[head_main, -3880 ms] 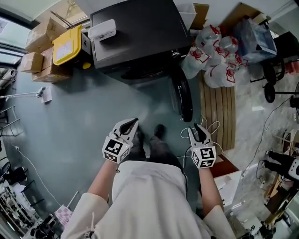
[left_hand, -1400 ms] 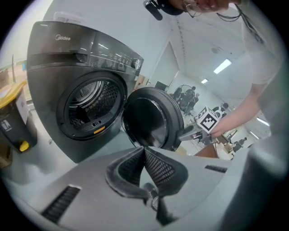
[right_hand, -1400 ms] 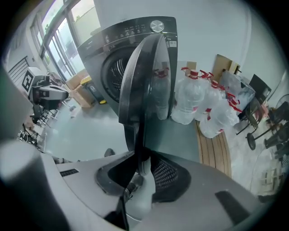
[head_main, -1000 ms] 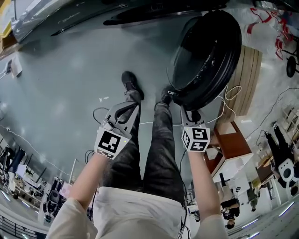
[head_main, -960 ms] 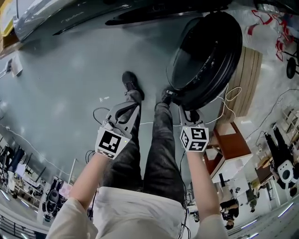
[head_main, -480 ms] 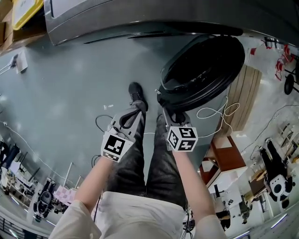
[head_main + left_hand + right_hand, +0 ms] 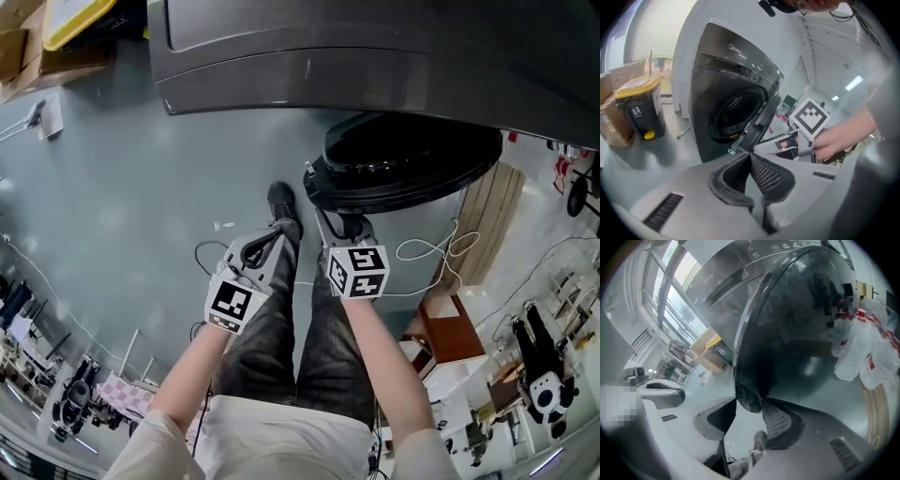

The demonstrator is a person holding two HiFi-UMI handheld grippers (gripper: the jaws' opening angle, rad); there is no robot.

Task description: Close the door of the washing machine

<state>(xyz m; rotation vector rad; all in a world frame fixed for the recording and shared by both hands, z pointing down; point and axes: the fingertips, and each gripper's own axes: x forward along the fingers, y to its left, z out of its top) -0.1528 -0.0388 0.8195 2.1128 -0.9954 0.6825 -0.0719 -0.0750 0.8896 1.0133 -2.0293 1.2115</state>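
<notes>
Since one second ago, the door (image 7: 403,169) has swung from wide open toward the machine front, and both grippers have moved in with it.

Nearest the person, the left gripper (image 7: 267,242) hangs above the left knee. Its jaws are clenched tip to tip with nothing between them, and it is clear of the door.

Just beside it, the right gripper (image 7: 337,225) is at the door's lower rim. Its jaws have just been opening and now stand released. The rim lies between them, and no firm clamp on it can be seen.

One shoe (image 7: 281,199) rests on the grey floor (image 7: 141,187) under the grippers.

The door is ajar, at an angle to the drum opening of the washing machine (image 7: 309,56).

Farther off, a yellow-lidded bin (image 7: 640,112) stands left of the machine and white plastic bags (image 7: 867,348) lie to its right
</notes>
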